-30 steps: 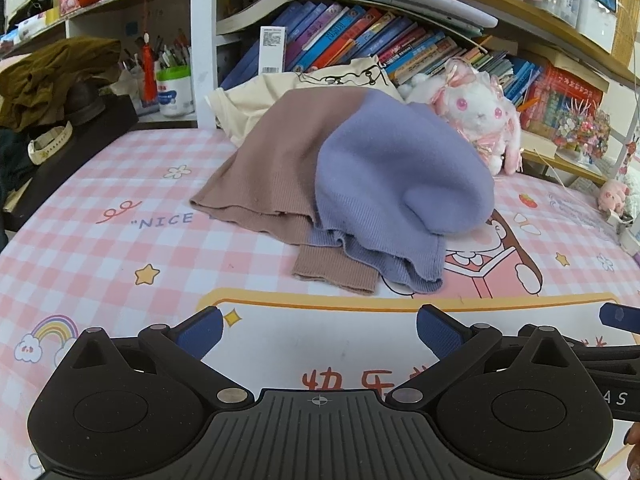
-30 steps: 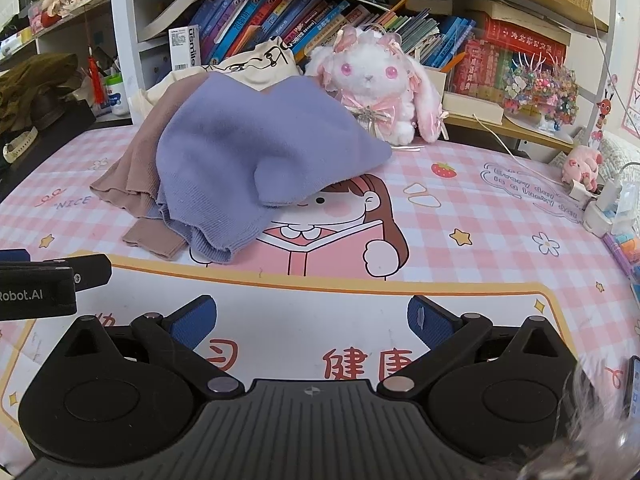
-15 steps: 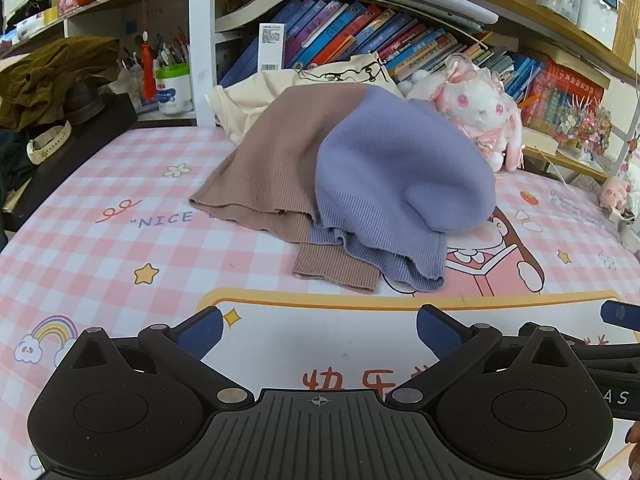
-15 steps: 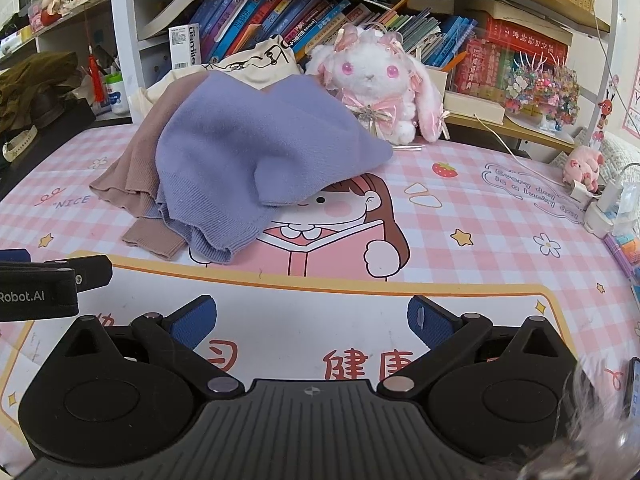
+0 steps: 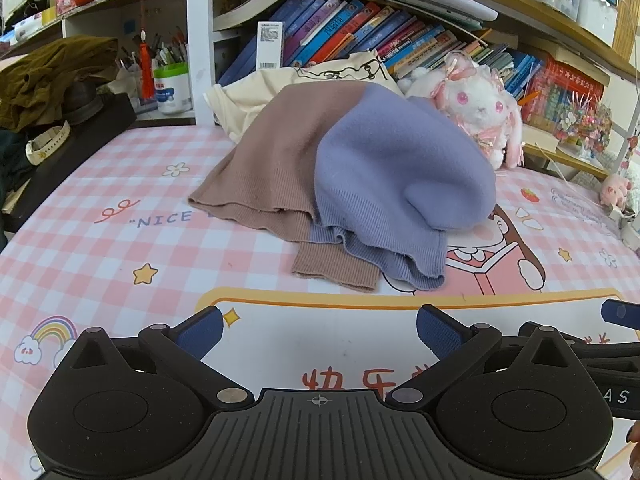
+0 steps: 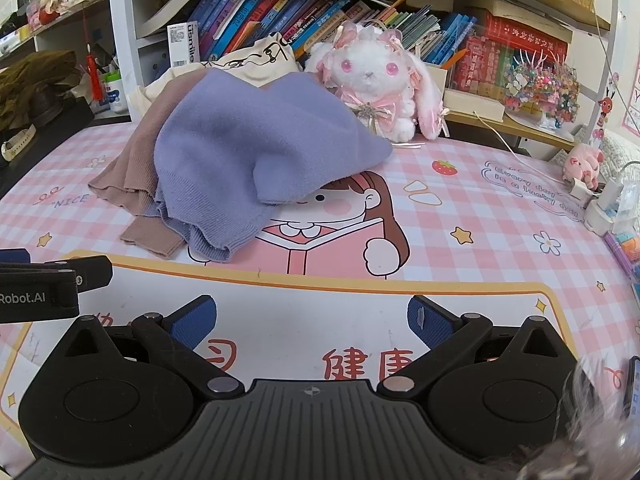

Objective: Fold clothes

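A heap of clothes lies at the back of the pink checked table mat (image 5: 100, 248). On top is a lilac knit sweater (image 5: 396, 176) (image 6: 248, 148), over a brown knit garment (image 5: 276, 172) (image 6: 136, 168), with a cream garment (image 5: 256, 96) (image 6: 256, 60) behind both. My left gripper (image 5: 319, 330) hovers open above the white panel of the mat, well short of the heap, nothing between its blue pads. My right gripper (image 6: 312, 320) is open too, beside it to the right and equally clear of the clothes.
A white plush rabbit (image 6: 376, 80) sits right behind the heap. Bookshelves (image 5: 360, 36) line the back. Dark bags and an olive cloth (image 5: 48, 76) crowd the left edge. Chargers and a small pink toy (image 6: 584, 160) sit at the right edge.
Both views have crept very slightly toward the heap. The grippers stay open and the clothes have not moved.
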The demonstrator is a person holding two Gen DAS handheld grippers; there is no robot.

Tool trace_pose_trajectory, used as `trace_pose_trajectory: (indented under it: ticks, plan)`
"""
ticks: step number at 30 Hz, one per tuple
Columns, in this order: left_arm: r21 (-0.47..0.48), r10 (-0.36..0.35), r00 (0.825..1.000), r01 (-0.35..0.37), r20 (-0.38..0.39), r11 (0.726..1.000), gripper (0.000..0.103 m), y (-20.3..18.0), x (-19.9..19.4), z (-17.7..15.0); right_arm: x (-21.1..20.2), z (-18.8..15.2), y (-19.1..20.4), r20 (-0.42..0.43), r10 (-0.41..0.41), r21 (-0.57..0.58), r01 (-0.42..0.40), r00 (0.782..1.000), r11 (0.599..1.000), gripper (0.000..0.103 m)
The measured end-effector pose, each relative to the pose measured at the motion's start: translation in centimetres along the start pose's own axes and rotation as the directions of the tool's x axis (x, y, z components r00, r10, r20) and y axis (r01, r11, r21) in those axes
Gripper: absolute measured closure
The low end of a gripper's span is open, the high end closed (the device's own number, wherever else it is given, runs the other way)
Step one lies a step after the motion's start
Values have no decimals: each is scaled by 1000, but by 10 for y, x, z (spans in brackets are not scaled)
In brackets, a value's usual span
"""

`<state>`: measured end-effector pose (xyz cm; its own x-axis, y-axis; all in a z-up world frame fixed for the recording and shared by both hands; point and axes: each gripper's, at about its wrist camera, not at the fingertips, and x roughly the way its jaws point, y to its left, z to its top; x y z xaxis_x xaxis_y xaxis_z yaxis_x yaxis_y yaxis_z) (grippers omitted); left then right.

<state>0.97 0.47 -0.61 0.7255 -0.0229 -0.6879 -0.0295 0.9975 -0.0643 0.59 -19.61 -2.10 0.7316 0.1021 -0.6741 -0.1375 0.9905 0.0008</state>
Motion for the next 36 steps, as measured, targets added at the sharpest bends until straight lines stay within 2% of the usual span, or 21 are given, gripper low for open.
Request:
trace_pose_trajectory:
  ticks: [6, 36]
  plan:
    - [7, -8, 1000, 8, -17, 1000, 0, -1, 1, 1, 1, 0, 1, -6, -4, 0, 4, 1000, 1000, 0]
    - [-1, 2, 1000, -2, -2, 1000, 0, 1, 2, 2, 3, 2, 1, -10, -4, 7, 4, 1000, 1000, 0]
